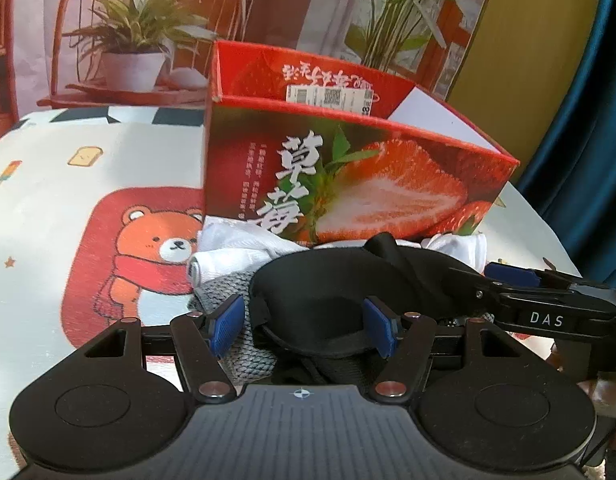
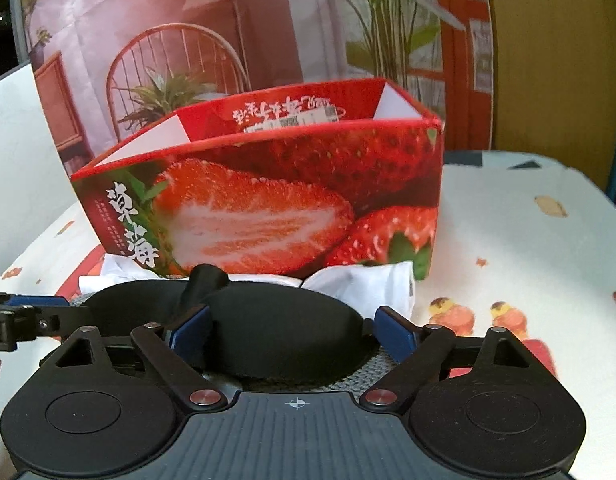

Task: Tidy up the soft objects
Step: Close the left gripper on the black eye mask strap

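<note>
A black moulded eye mask lies on top of a heap of soft things in front of an open red strawberry box. My left gripper straddles the mask's left cup, and its blue pads rest against it. My right gripper straddles the right cup. Its left pad touches the mask's middle, while a sliver of grey knit shows beside the right pad. White cloths and a grey knit piece lie under the mask.
The heap and box sit on a tablecloth with a bear print. A printed backdrop with potted plants stands behind the box. A blue curtain hangs at the right. The right gripper's finger reaches in beside my left one.
</note>
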Tool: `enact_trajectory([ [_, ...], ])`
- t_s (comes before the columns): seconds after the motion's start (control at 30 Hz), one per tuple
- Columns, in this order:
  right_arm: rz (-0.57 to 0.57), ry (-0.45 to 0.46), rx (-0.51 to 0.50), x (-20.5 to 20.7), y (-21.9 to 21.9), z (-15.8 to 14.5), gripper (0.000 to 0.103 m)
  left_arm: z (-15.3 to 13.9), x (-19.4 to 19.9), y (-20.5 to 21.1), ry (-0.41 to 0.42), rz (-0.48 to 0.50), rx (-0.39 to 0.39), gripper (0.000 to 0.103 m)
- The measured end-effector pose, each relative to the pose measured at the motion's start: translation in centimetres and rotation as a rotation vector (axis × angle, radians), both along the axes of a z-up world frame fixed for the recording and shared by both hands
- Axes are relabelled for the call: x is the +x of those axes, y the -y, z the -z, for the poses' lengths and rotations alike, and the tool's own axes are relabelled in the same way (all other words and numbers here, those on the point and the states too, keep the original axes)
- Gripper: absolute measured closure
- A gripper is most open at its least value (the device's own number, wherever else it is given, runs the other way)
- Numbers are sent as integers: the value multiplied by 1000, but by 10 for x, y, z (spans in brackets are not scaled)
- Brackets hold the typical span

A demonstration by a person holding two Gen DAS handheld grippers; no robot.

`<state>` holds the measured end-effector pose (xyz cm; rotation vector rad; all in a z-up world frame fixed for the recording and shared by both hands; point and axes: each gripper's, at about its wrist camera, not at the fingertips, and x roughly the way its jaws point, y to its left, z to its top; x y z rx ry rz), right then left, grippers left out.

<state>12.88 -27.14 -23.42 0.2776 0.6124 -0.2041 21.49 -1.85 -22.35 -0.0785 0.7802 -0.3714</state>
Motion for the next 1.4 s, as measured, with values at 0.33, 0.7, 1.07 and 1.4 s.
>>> enact_trajectory([
  [0.33, -12, -24, 60, 6, 7, 9, 15, 7, 8, 4, -12, 26, 10, 34],
  [0.7, -50, -35, 51, 11, 0, 0, 36, 0, 5, 7, 22, 52, 1, 62],
  [1.07, -86, 8, 6, 6, -9, -20, 60, -17, -3, 8, 84, 40, 15, 88],
  [1.4, -79, -2, -7, 3, -7, -25, 100, -22, -6, 2, 90, 22, 6, 90],
])
